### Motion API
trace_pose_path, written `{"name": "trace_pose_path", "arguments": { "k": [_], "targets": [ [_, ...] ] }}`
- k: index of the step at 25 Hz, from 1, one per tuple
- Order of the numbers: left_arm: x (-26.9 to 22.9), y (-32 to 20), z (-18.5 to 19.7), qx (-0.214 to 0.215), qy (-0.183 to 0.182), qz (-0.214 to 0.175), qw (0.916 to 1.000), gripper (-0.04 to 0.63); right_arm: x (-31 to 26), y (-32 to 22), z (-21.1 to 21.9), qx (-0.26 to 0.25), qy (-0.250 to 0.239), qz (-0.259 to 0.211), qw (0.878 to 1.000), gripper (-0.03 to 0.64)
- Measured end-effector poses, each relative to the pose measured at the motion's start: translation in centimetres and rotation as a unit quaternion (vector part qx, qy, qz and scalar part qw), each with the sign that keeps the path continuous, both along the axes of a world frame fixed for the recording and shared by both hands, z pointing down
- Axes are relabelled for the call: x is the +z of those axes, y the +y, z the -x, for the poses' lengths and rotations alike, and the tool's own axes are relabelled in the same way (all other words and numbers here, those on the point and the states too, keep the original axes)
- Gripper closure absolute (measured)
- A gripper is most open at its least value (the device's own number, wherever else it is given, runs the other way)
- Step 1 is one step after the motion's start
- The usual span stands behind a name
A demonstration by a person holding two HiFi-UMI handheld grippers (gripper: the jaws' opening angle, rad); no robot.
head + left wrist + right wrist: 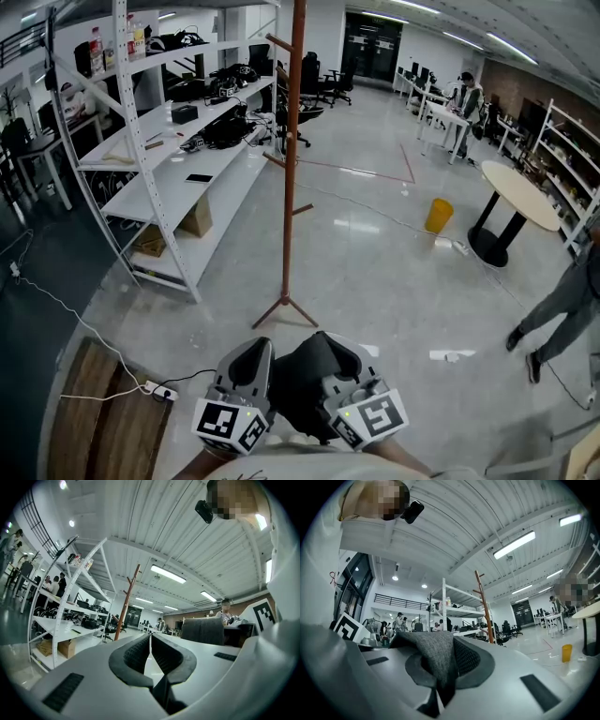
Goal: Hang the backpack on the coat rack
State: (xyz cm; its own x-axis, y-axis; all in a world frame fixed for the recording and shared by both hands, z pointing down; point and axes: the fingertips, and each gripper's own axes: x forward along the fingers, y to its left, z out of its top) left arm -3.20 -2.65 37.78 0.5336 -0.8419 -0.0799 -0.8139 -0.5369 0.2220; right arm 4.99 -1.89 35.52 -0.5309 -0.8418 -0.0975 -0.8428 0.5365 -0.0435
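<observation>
The wooden coat rack (292,159) stands on the grey floor ahead of me, its feet (284,314) just past the grippers. It also shows as a brown pole with pegs in the left gripper view (127,603) and the right gripper view (485,606). The dark grey backpack (305,380) hangs low between both grippers. My right gripper (352,354) is shut on a fold of its grey fabric (436,656). My left gripper (255,352) sits to the left of the bag, its jaws (150,637) shut with nothing between them. The bag's fabric (201,631) shows to its right.
A white shelving unit (178,169) with dark gear runs along the left, cardboard boxes beneath. A power strip with cable (159,390) and a wooden surface (103,417) lie at lower left. A yellow bin (438,215), a round table (520,195) and a walking person (562,300) are at right.
</observation>
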Motion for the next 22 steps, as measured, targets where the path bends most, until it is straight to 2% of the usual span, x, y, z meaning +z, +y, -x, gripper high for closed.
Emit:
{"name": "trace_pose_path", "arguments": {
  "k": [10,18,22],
  "targets": [
    [-0.1,-0.3,-0.5,-0.014,-0.011,-0.003,0.9998,0.571,-0.2,-0.7,-1.0,-0.003,-0.006,0.004,1.000,0.580],
    [0.0,-0.5,-0.3,-0.049,-0.024,-0.017,0.9984,0.571,-0.4,-1.4,-1.8,-0.021,-0.007,-0.001,1.000,0.580],
    [0.4,-0.8,0.0,-0.058,-0.028,-0.010,0.9979,0.571,-0.6,-1.9,-1.6,-0.029,-0.016,0.003,0.999,0.580]
  ]
}}
